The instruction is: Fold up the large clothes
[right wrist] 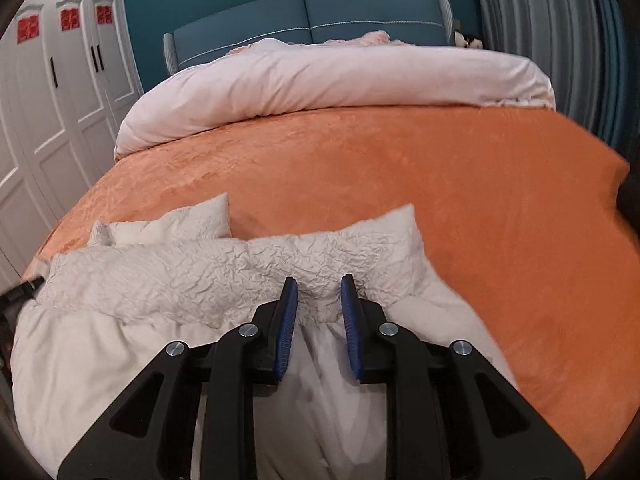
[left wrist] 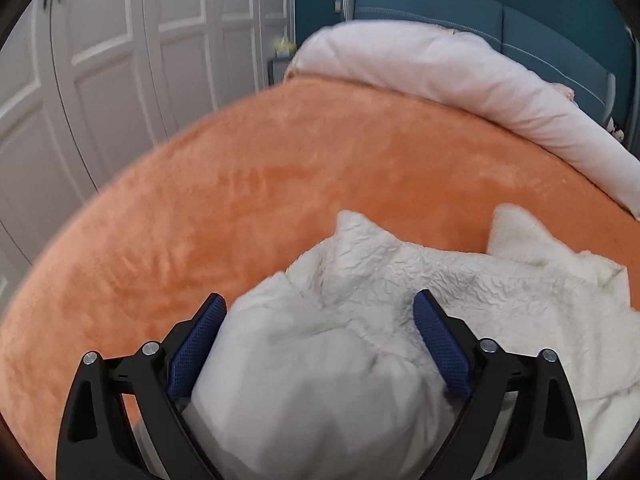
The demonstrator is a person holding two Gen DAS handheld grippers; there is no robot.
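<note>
A cream-white garment (right wrist: 224, 276), crinkle-textured on its upper part and smooth below, lies bunched at the near edge of the orange-covered bed (right wrist: 480, 208), two pointed corners poking up toward the headboard end.

We count one cream garment (right wrist: 224, 276) on one bed (right wrist: 460, 208), with two pointed corners showing beyond the right tool (right wrist: 319, 290). One orange blanket (left wrist: 248, 184) and one pale duvet (right wrist: 320, 80) lie further ahead. Two tools are ours (the left tool (left wrist: 318, 306) too). Three red labels (right wrist: 68, 20) mark the wardrobe doors (right wrist: 60, 120).
</note>
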